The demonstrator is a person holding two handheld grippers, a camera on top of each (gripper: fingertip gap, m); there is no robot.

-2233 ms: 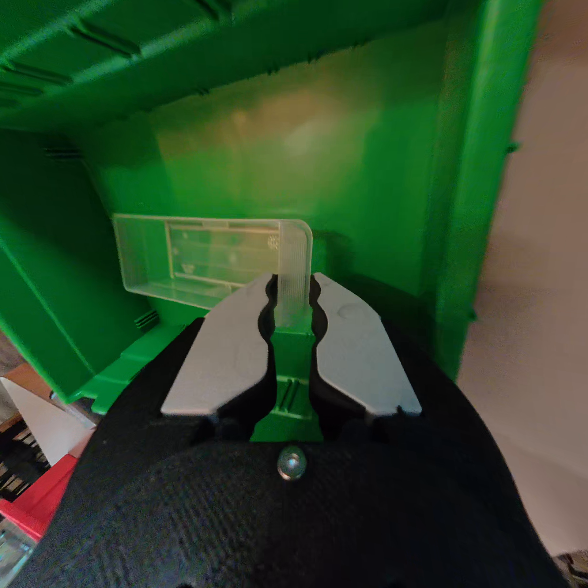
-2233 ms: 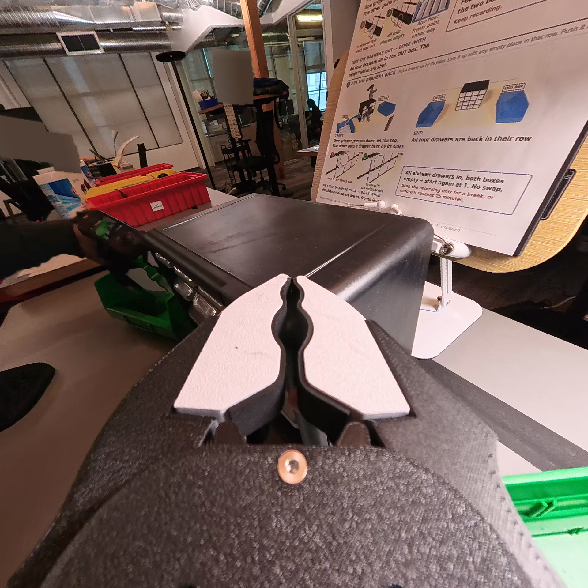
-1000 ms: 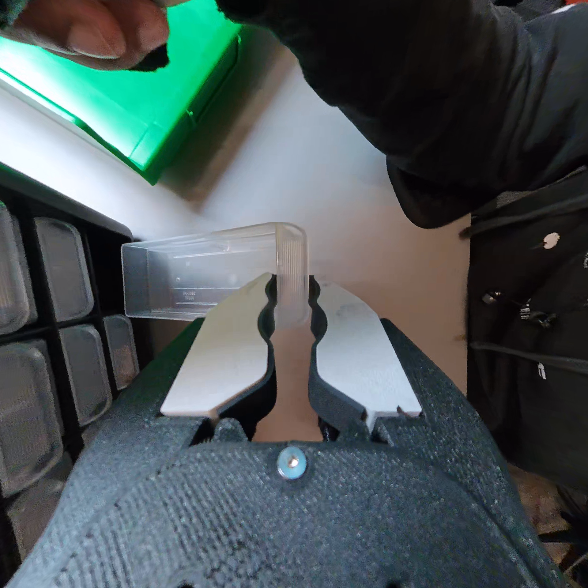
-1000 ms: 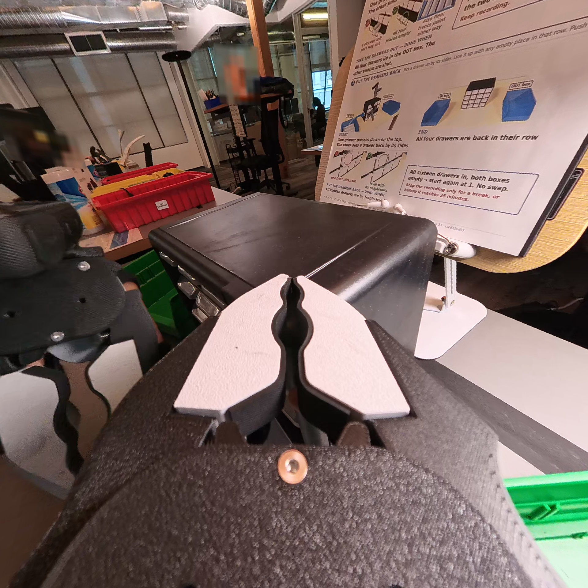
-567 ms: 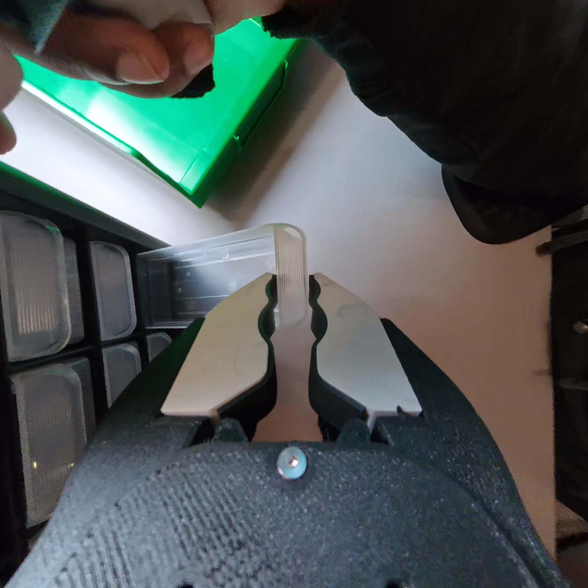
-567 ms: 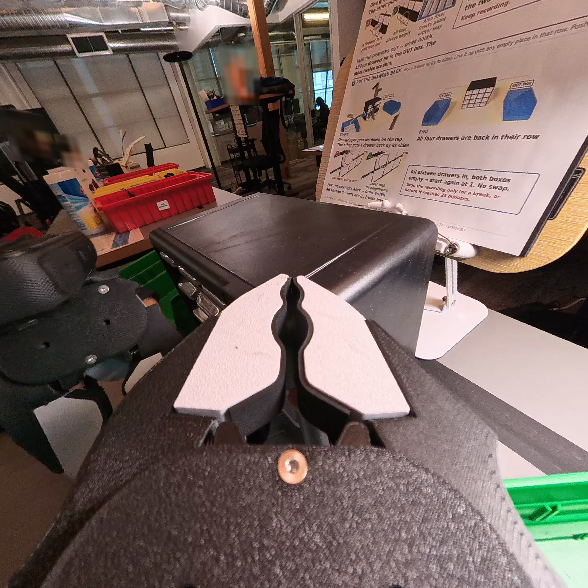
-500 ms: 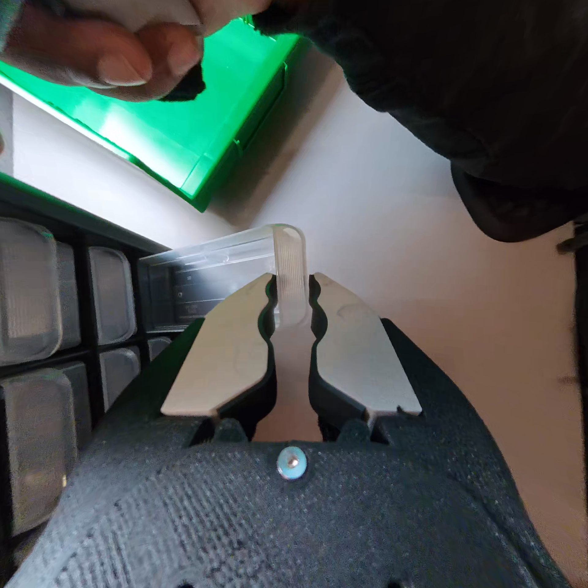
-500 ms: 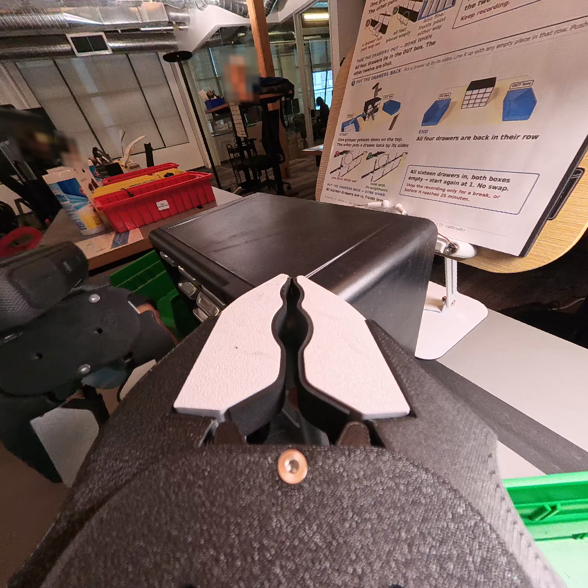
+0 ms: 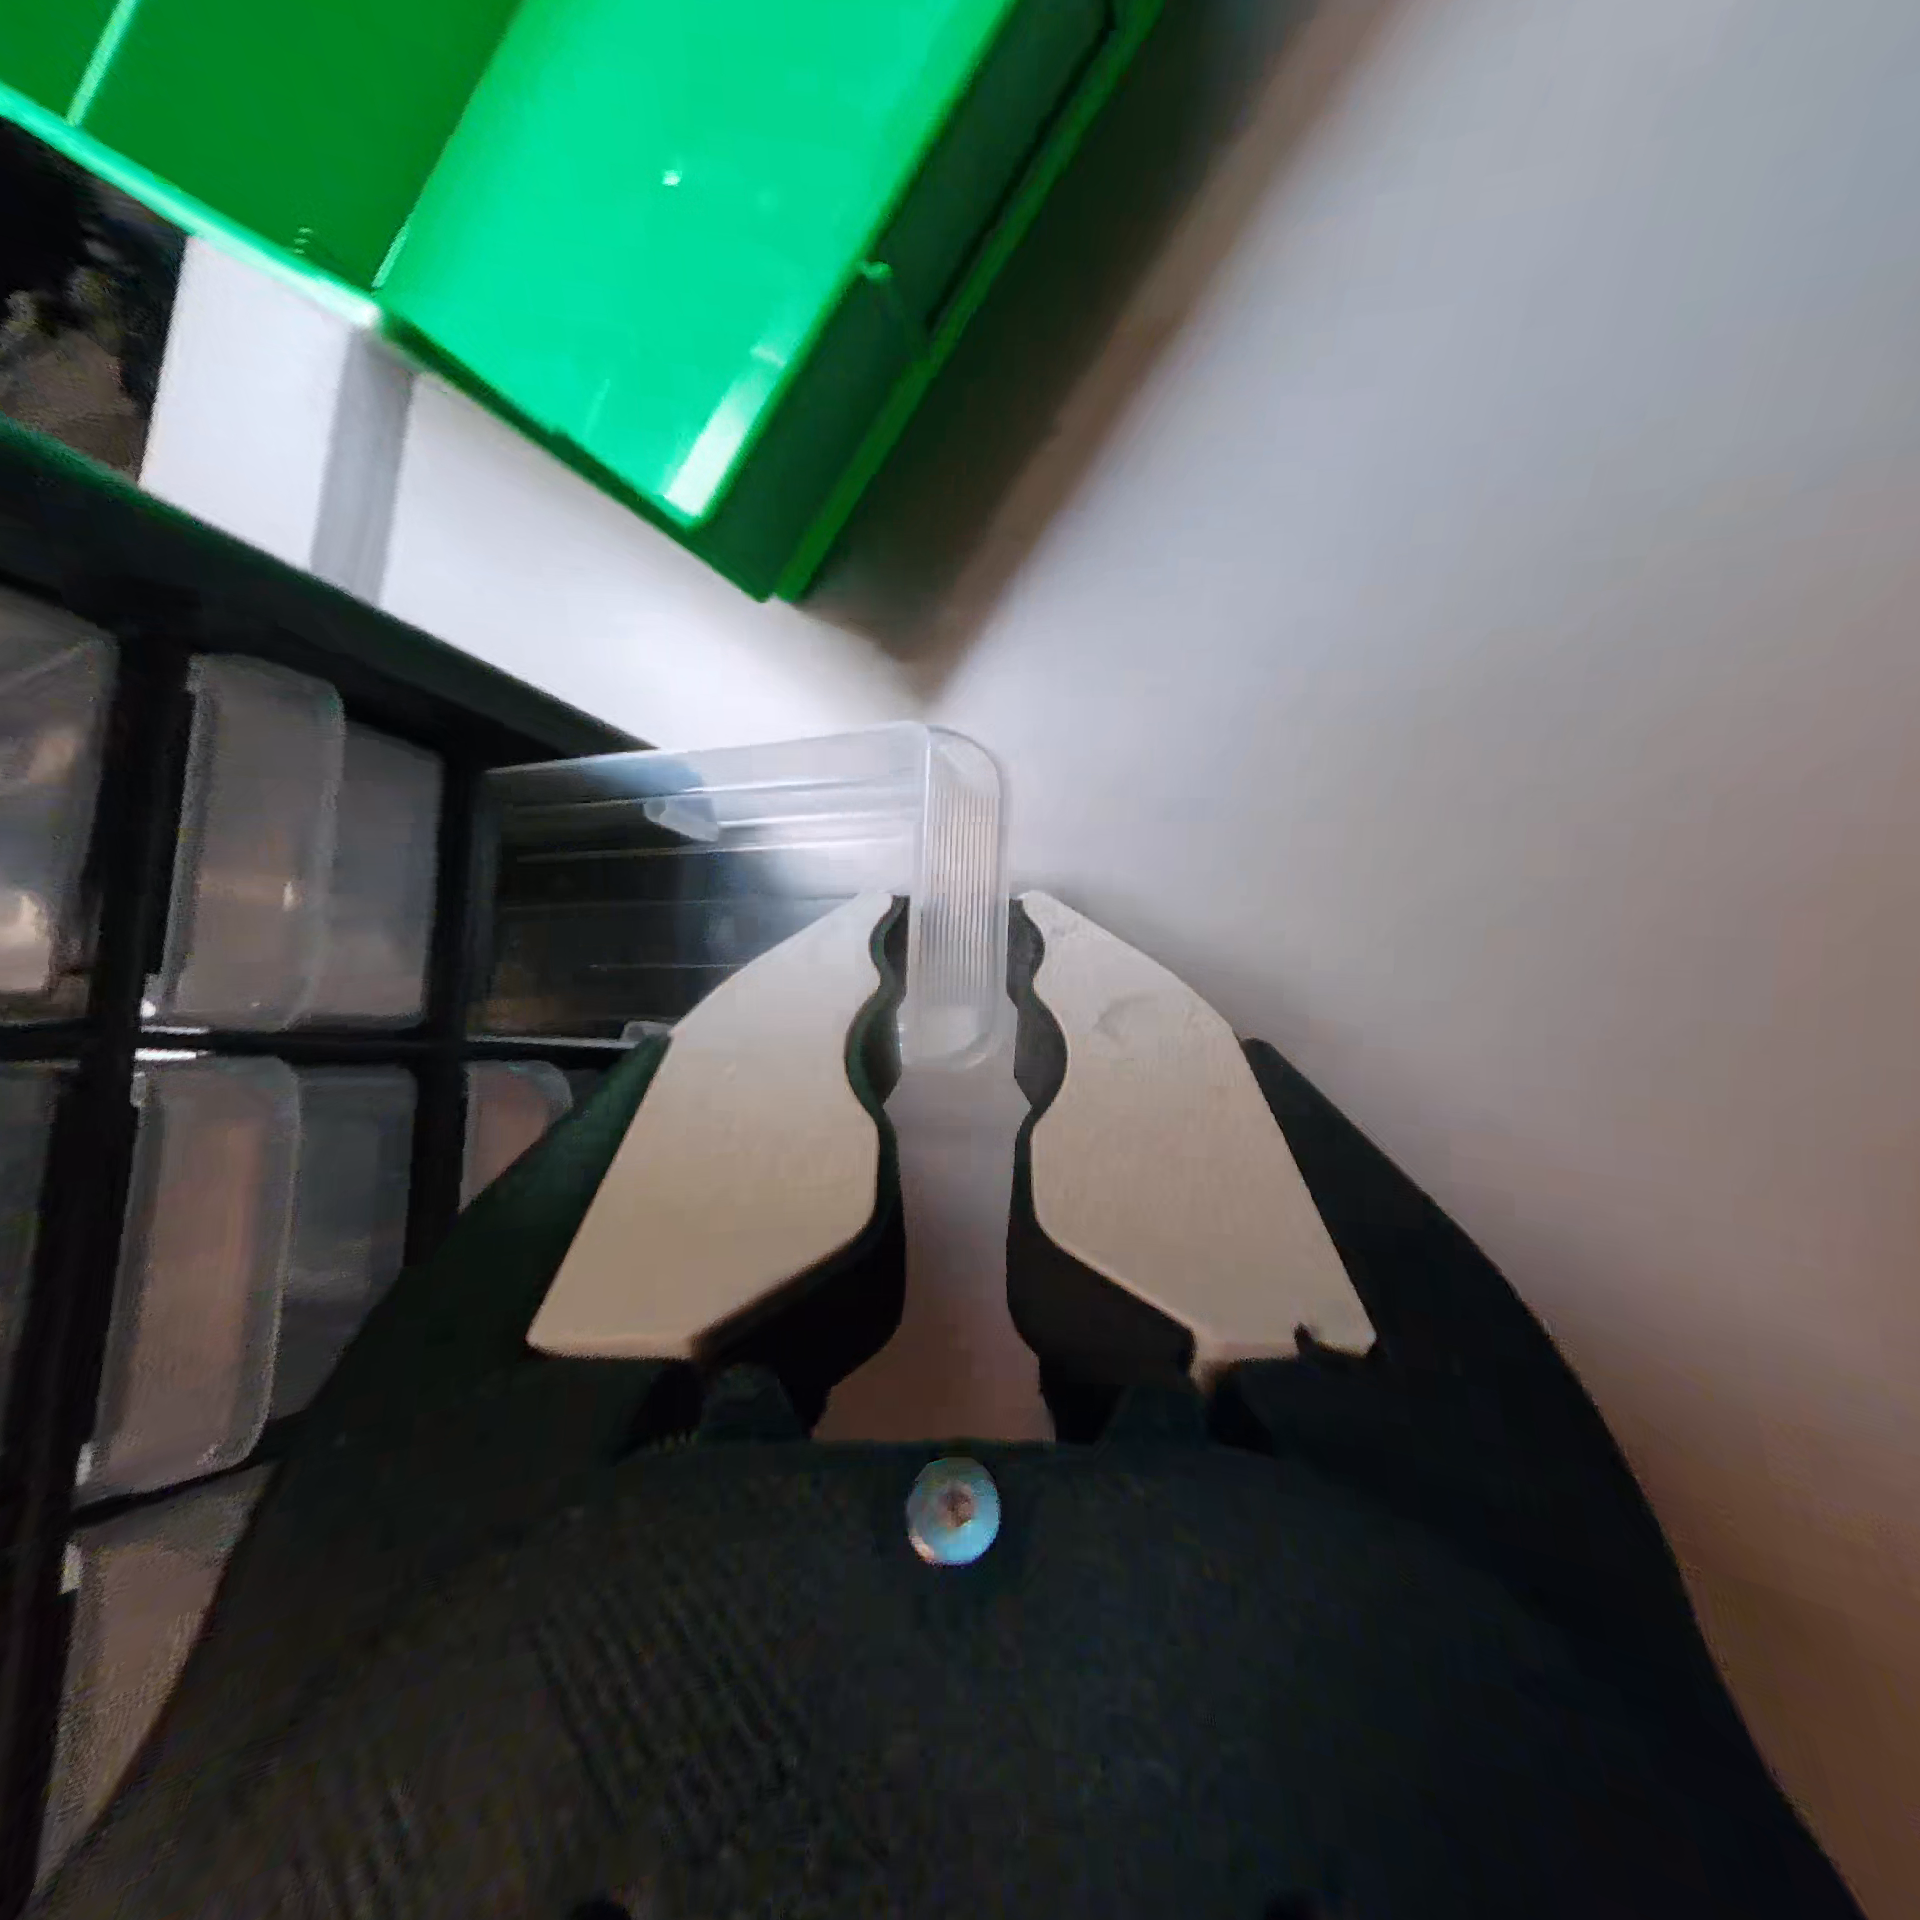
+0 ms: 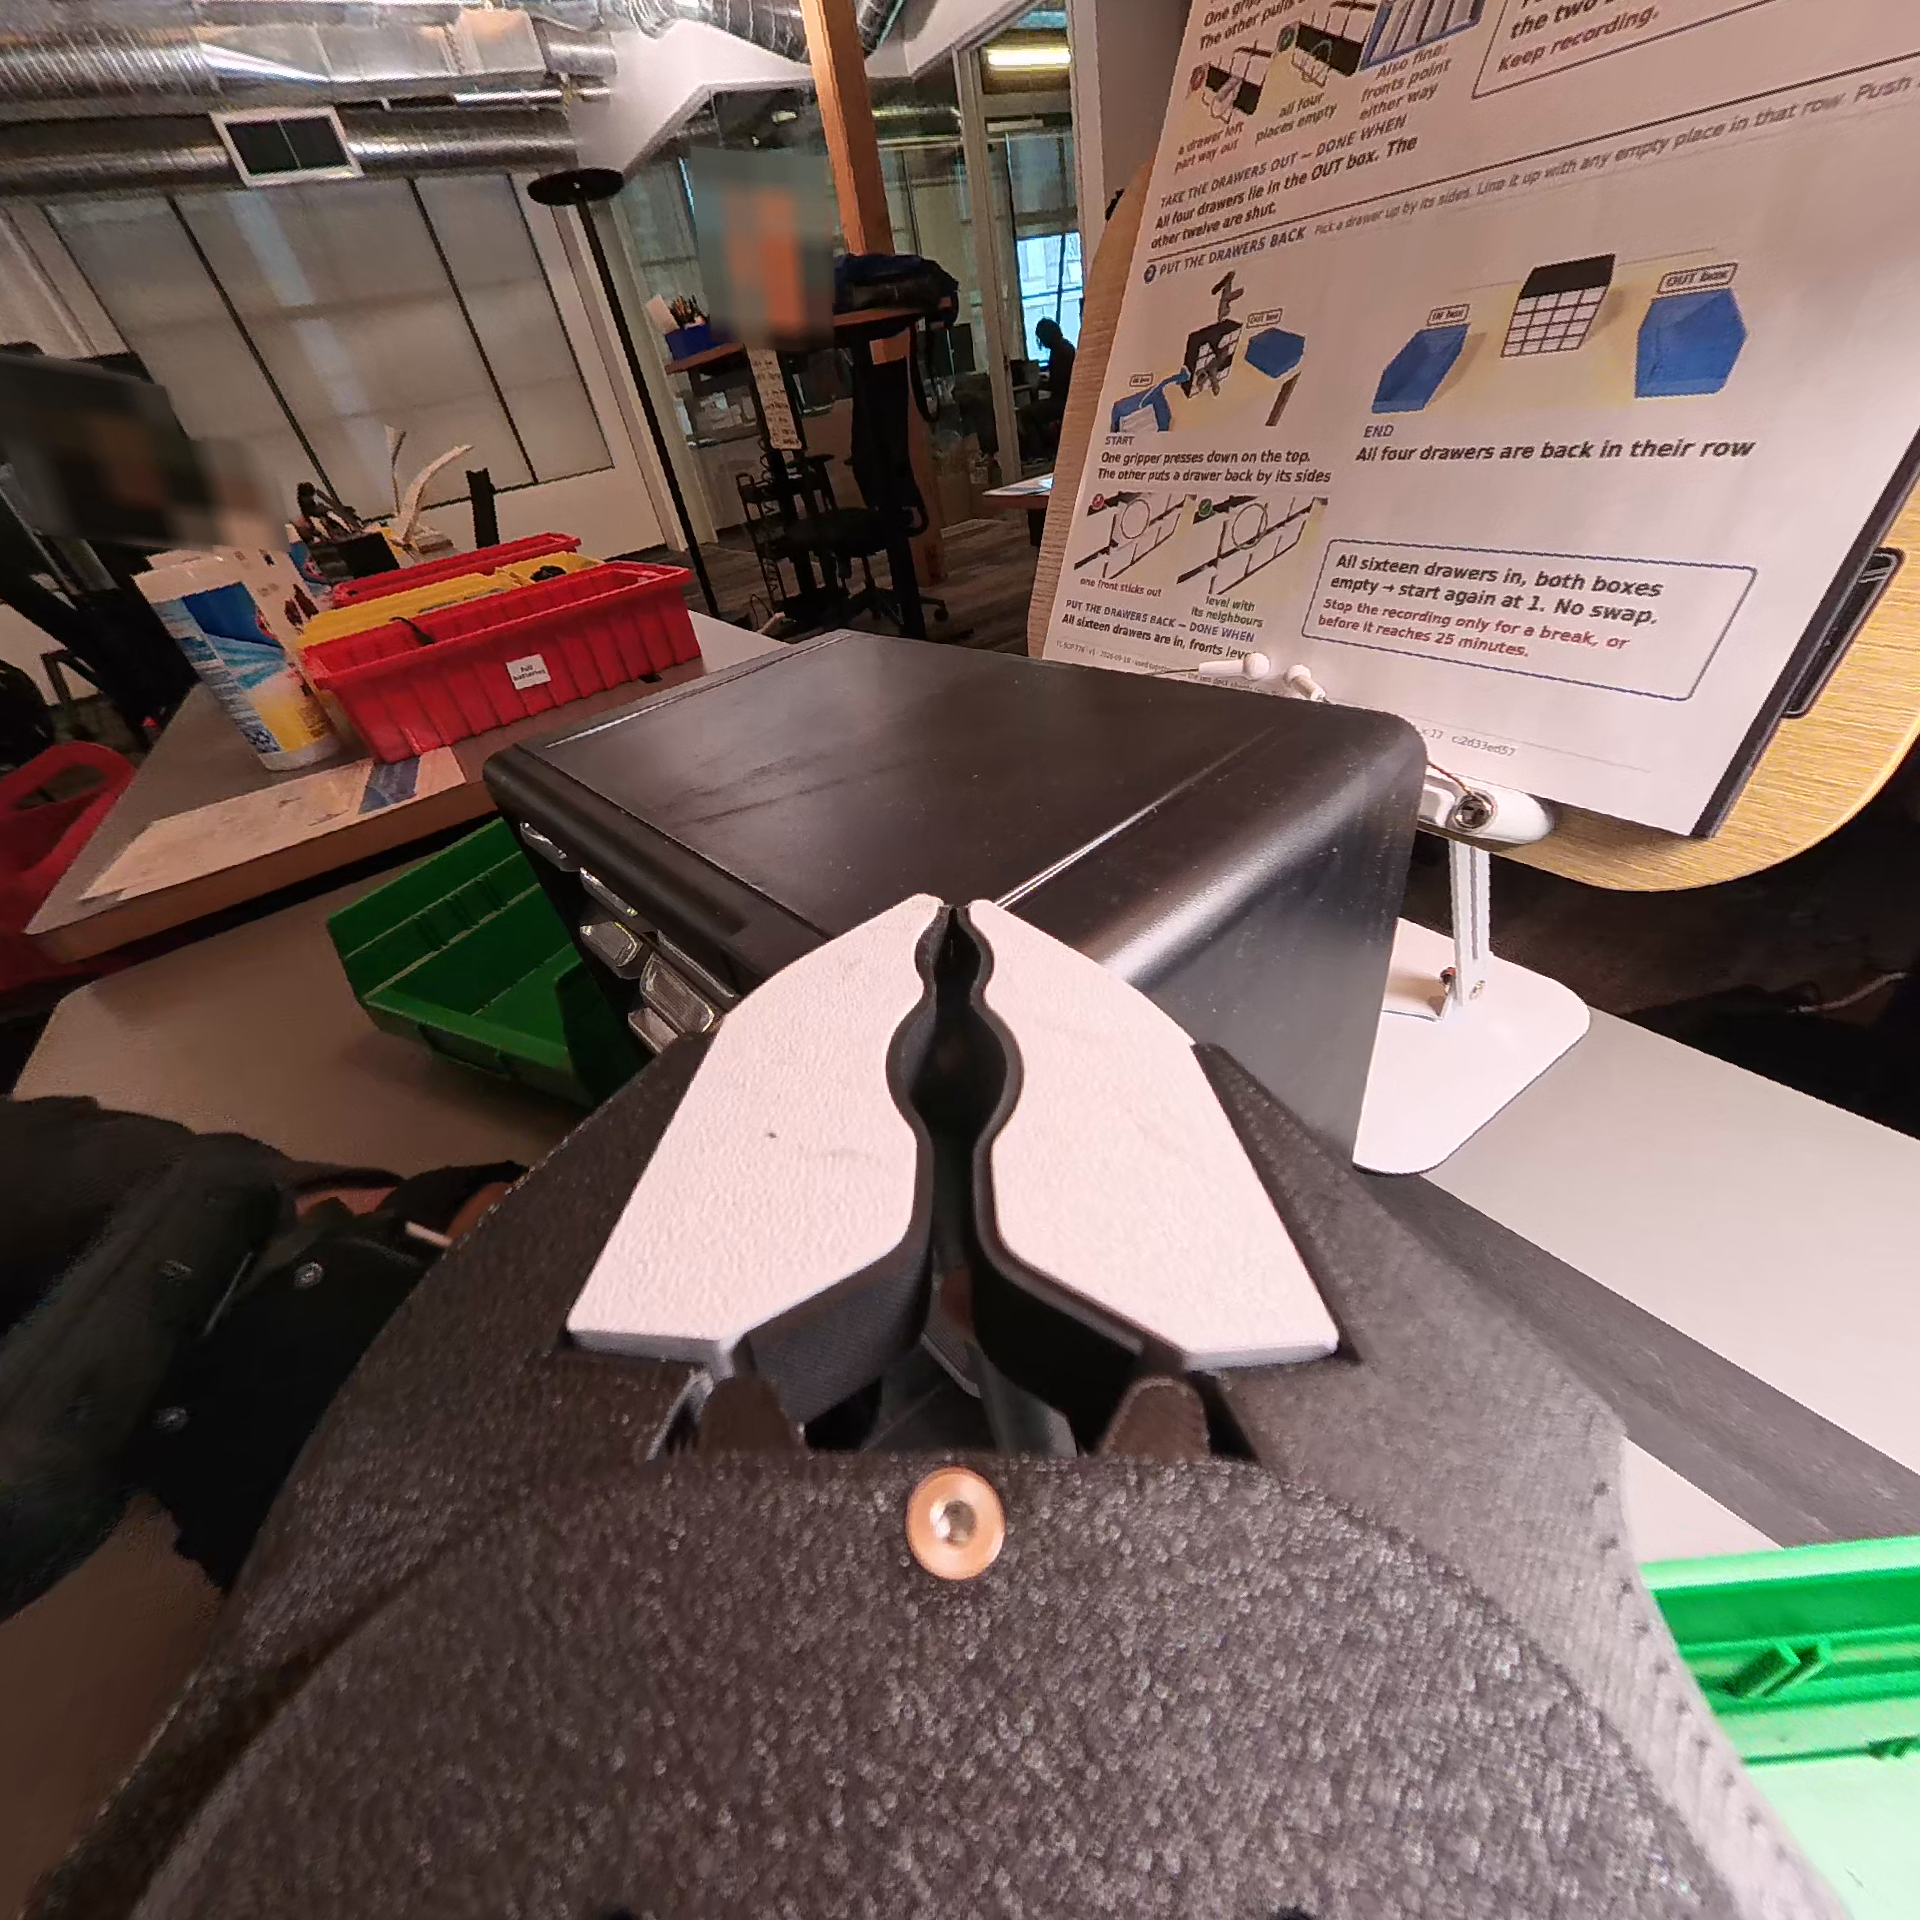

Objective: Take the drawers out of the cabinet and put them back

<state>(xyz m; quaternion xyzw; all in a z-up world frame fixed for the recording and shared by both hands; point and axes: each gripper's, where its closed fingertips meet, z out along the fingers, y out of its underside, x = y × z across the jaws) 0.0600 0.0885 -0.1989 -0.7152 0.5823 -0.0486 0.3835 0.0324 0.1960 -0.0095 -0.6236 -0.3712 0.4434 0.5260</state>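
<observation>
Drawer held at the cabinet's slot

The clear drawer [image 9: 831, 831] was gripped by its front in the left gripper [image 9: 951, 977], partly inside the black cabinet [image 9: 312, 644]. The right gripper [image 10: 951, 914] was kept clenched, empty, above the cabinet.

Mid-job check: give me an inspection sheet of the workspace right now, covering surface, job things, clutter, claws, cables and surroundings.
Surface: pale table, bare in front of the cabinet.
Job's things: black cabinet with clear drawers in its grid; one clear drawer partly in its slot, front tab sticking out.
Clutter: green bin beside the cabinet on the left wrist view; another green bin on the cabinet's far side; instruction sheet on a white stand.
Claws: left claw shut on the drawer's front tab; right claw shut, empty, at the cabinet's top edge.
Cables: nothing seen.
Surroundings: office; second table with red bins and a canister.
</observation>
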